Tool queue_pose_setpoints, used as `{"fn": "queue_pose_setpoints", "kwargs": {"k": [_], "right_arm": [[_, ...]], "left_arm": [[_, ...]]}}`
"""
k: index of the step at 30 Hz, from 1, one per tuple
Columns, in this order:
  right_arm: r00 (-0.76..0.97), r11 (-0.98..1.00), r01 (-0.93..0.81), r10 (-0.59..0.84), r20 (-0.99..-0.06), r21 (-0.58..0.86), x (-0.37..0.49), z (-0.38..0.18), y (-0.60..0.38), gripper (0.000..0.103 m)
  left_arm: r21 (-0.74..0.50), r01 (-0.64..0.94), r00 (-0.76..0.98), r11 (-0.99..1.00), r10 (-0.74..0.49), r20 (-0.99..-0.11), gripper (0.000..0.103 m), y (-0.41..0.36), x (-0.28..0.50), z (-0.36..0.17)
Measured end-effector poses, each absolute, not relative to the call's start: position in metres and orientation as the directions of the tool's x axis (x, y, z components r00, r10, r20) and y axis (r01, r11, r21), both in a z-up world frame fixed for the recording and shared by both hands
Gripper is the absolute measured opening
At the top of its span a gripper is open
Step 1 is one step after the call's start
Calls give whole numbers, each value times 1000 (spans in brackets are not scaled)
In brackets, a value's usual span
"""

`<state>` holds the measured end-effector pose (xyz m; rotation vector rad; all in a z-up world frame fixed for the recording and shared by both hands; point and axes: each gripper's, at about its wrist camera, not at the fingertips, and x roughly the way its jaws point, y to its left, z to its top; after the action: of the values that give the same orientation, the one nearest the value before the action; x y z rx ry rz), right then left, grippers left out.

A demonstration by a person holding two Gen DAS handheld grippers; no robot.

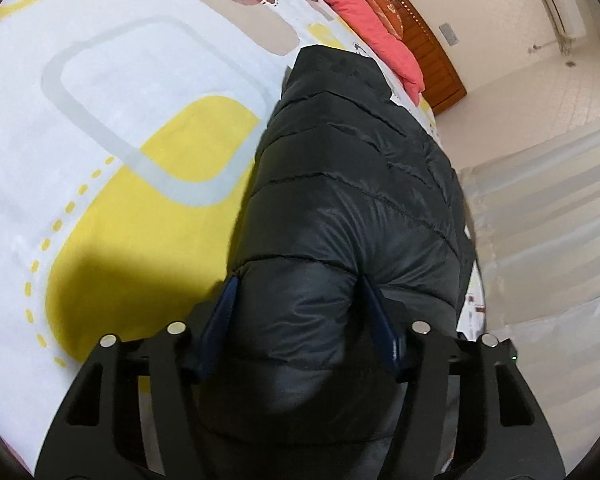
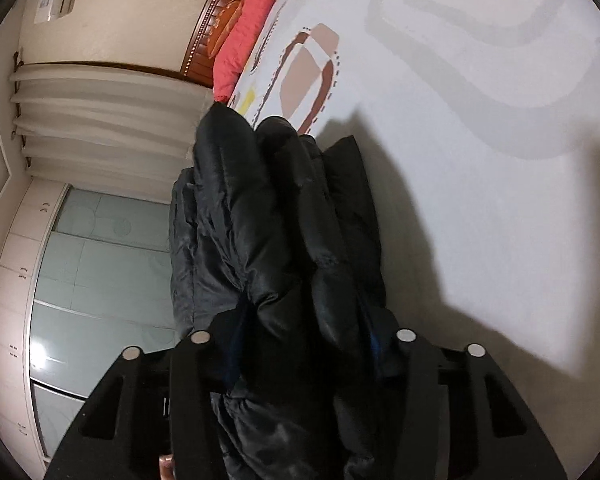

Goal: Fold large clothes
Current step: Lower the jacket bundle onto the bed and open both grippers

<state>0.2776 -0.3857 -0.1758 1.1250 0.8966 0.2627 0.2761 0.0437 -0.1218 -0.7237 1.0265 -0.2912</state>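
**A:** Black quilted nylon fills both views. Where does the puffer jacket [image 1: 340, 184] actually lie?

**B:** On the bed [image 1: 100, 120], along its edge. In the left wrist view it runs from the bottom centre up toward the red pillow [image 1: 364, 20] at the top of the frame. In the right wrist view it bunches up from the bottom centre to mid-frame, with the curtain [image 2: 100, 120] to its left.

**A:** And the left gripper [image 1: 298, 292]?

**B:** Its blue fingers [image 1: 224, 304] stand partly apart with a thick padded fold bulging between them, pressed against the cloth on both sides. I judge that a grip on one end of the coat.

**A:** The right gripper [image 2: 300, 320]?

**B:** About the same width; puffy fabric is wedged between its fingers and almost hides them, so it looks clamped on a gathered bundle.

**A:** Why hold it at two places?

**B:** Probably so a bulky, springy garment stays under control while a section is carried over; one grip alone would let it sag or slip.
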Motion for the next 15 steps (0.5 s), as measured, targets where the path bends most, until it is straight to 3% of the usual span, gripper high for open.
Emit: {"fn": "queue_pose_setpoints", "kwargs": {"k": [5,10,15], "right_arm": [[646,465,233,582,-494,854,271,-165,-385,50],[669,494,244,537,-514,834,248,-144,-387,52],[679,571,245,475,-559,784,223,-121,-381,52]], "left_arm": [[-665,-106,515,739,-531,-673,66,47,271,-117],[-586,-112,557,802,-438,-706,77,52,251,-94],[-489,-87,597,868,-348,-723,81,52,224,-72]]}}
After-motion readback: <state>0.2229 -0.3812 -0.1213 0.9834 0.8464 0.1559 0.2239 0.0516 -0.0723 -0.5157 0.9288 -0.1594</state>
